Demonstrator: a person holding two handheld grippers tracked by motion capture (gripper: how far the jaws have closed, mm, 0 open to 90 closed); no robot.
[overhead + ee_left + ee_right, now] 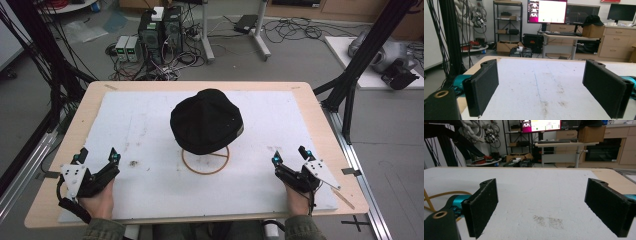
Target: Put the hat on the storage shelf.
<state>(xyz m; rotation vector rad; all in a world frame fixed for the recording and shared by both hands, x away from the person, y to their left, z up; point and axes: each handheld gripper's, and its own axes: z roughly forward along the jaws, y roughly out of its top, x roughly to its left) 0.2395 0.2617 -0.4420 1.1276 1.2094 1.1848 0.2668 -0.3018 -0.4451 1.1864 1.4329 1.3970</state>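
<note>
A black cap [206, 121] sits on top of a tan wire stand whose ring base [205, 160] rests on the white mat [150, 125] at the table's middle. My left gripper [97, 157] lies at the near left of the mat, open, its jaws wide apart over bare mat [539, 82]. At the near right, my right gripper [290, 156] is open too, nothing between its jaws. A bit of the tan ring [434, 197] shows at the left edge of the right gripper view.
The mat covers a wooden table [320, 130] with dirty smudges [134, 163] near the left gripper. Black frame posts [350, 80] stand at the table's right and left. Computers and cables [160, 35] lie on the floor beyond.
</note>
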